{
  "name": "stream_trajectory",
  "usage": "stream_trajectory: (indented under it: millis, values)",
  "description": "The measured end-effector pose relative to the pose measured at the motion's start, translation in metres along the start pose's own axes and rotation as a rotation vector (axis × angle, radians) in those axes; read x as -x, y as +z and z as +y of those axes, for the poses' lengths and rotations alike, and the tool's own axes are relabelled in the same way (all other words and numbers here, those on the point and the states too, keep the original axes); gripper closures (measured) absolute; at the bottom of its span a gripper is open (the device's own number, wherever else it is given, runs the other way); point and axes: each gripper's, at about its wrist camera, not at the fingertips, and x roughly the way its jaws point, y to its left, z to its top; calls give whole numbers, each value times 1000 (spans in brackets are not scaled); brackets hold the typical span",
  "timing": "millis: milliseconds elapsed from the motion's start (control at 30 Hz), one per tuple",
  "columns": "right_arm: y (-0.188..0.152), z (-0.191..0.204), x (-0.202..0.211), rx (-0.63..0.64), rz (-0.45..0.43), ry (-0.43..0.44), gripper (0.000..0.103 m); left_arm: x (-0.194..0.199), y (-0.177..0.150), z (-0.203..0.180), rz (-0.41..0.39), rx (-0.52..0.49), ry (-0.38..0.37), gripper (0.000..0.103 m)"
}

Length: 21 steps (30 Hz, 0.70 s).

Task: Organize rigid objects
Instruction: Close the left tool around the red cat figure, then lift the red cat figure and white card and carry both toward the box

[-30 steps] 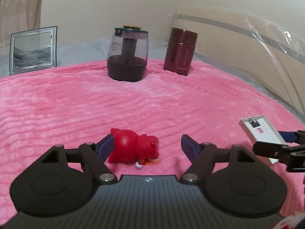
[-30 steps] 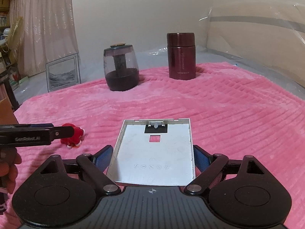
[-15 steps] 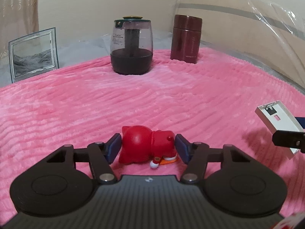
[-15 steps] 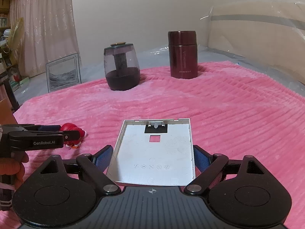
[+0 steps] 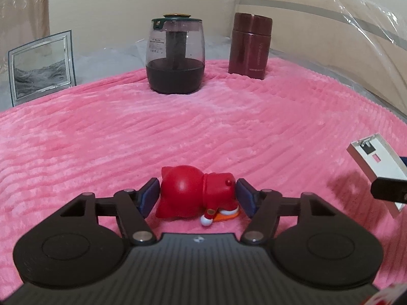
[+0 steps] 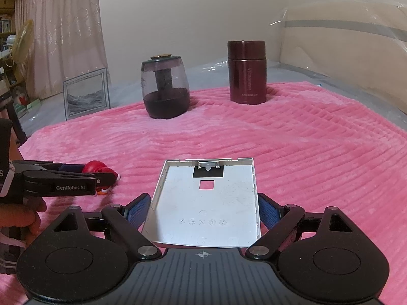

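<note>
A red toy figurine (image 5: 193,193) lies on its side on the pink blanket (image 5: 229,127), also seen as the figurine (image 6: 98,170) in the right wrist view. My left gripper (image 5: 197,194) straddles it. Its jaws are opening, with the blue pads close on either side and a thin gap at the right pad. My right gripper (image 6: 203,208) is shut on a white plastic panel (image 6: 206,203), pads on its two long edges, holding it just above the blanket. In the left wrist view the panel (image 5: 374,160) shows at the right edge.
A glass teapot (image 5: 175,58) with dark liquid and a maroon flask (image 5: 250,47) stand upright at the back of the blanket. A framed picture (image 5: 42,66) leans at the back left. Clear plastic sheeting covers the right side. A person's hand (image 6: 17,216) holds the left gripper.
The left gripper slid forward and lower over the figurine. Its jaws narrowed from wide apart until they touched it, then eased slightly. The right gripper and the panel stayed still.
</note>
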Motion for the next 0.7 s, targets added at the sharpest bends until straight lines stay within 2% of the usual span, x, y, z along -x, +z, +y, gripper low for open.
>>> stream_trajectory:
  millis: [333,700]
  values:
    - [-3,5,25,-17,1,9,18,47,-13,-13,-24,54,-10,42]
    - [0,30,102,2,-27,34,18,160,-27,-41,-89,111,-34,42]
